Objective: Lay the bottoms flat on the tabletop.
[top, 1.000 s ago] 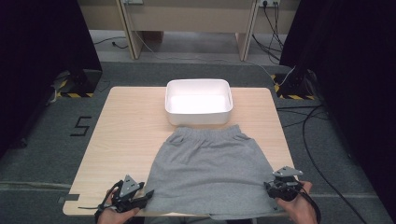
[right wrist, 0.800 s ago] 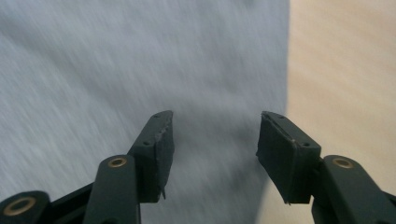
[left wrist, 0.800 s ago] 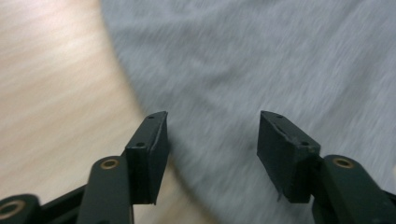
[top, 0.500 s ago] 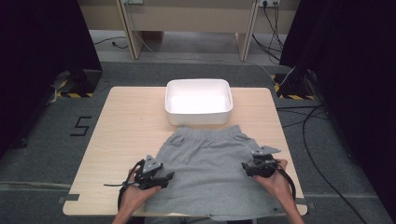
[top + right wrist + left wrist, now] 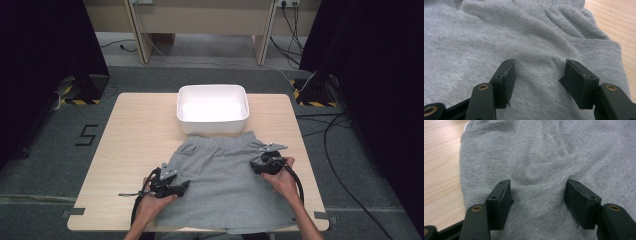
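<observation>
Grey shorts [image 5: 225, 185] lie flat on the wooden table [image 5: 135, 135], waistband toward a white tub [image 5: 212, 122]. My left gripper [image 5: 183, 186] rests on the shorts' left side, jaws pointing inward. In the left gripper view the left gripper [image 5: 537, 192] stands open over the cloth [image 5: 544, 157], with a low ridge of fabric between the pads; its jaws have just been opening. My right gripper [image 5: 255, 167] sits on the shorts' right side near the waistband. It [image 5: 537, 72] is open too, having just opened wider, with loose grey fabric [image 5: 524, 32] under and between the jaws.
The tub stands at the table's far middle, touching the waistband, and looks empty. Bare wood shows left and right of the shorts. Cables [image 5: 340, 165] run over the floor at the right. The shorts' hem reaches the near edge of the table.
Both hands have moved from the shorts' near corners forward and inward onto the cloth. Both pairs of jaws now stand wider apart.
</observation>
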The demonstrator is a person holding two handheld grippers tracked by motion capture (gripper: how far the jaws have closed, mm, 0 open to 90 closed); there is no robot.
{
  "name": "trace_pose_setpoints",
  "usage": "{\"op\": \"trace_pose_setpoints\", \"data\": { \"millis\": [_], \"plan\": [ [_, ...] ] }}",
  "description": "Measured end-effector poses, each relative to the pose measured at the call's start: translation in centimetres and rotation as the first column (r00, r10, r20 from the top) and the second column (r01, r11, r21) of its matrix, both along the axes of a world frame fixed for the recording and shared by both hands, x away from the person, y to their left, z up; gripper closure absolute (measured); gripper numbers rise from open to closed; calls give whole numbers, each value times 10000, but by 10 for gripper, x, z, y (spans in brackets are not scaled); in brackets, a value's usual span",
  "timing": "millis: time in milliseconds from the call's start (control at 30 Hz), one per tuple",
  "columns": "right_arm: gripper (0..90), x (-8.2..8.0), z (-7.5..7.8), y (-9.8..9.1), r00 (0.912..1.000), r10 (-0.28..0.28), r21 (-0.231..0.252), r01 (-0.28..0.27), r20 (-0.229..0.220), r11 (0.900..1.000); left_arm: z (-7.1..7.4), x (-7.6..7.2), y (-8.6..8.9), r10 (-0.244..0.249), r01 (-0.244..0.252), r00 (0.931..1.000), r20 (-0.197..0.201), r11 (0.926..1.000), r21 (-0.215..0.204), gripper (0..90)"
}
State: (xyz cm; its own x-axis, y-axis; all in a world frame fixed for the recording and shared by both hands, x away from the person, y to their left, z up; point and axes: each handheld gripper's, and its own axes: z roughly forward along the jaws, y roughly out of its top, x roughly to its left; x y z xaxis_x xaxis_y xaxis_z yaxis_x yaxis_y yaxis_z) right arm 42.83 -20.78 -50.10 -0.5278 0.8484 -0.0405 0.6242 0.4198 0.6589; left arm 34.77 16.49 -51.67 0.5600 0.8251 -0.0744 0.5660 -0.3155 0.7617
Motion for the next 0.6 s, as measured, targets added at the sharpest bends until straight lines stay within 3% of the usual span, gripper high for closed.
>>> {"op": "trace_pose_setpoints", "data": {
  "millis": [100,267,600],
  "plan": [
    [414,-2,3,2,10000,-26,-154,27,47,9999,0,0,1,-14,14,10000,-28,10000,-80,371],
    [410,-8,13,3,9990,143,88,-146,416,9999,0,0,1,-5,5,10000,-26,10000,-89,370],
    [408,-21,19,8,9978,407,284,-422,519,9987,-1,-1,1,36,-36,10000,17,10000,-88,369]
  ]
}}
